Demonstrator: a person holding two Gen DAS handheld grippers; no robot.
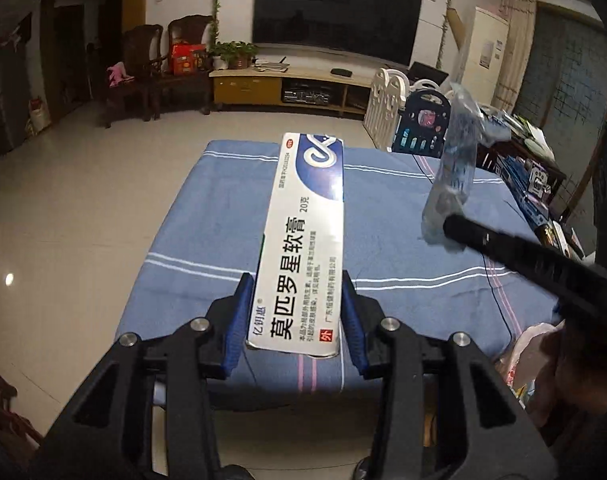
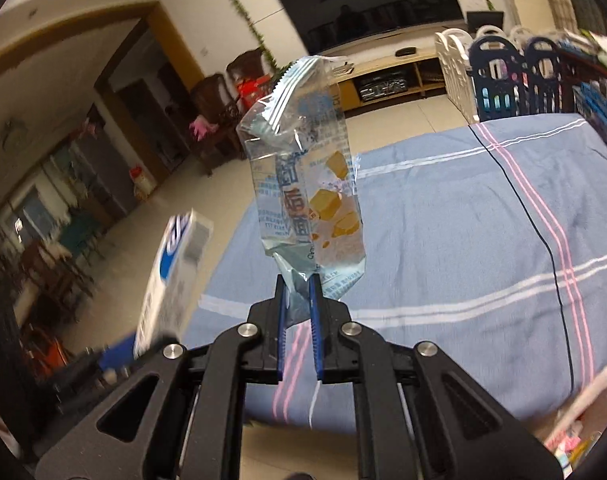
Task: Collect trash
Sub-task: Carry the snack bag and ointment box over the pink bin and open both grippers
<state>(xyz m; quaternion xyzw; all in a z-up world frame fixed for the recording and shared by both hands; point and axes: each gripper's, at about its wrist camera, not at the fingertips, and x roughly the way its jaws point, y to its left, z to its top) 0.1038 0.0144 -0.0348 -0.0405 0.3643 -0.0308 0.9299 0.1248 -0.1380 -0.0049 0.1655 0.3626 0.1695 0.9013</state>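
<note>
My left gripper [image 1: 297,284] is shut on a long white and blue ointment box [image 1: 303,236] and holds it above the blue striped cloth [image 1: 207,232]. The box also shows blurred at the left of the right wrist view [image 2: 171,280]. My right gripper [image 2: 297,284] is shut on a clear plastic snack wrapper [image 2: 303,184] that stands upright above the cloth [image 2: 443,240]. In the left wrist view the wrapper [image 1: 455,164] hangs at the right, held by the right gripper's black finger [image 1: 503,244].
A plastic bag with trash [image 1: 531,344] sits at the cloth's near right edge; it also shows in the right wrist view [image 2: 583,420]. A black cable [image 2: 543,240] runs across the cloth. A cluttered shelf [image 1: 535,168] and play fence [image 1: 403,120] stand on the right. Tiled floor [image 1: 83,200] lies left.
</note>
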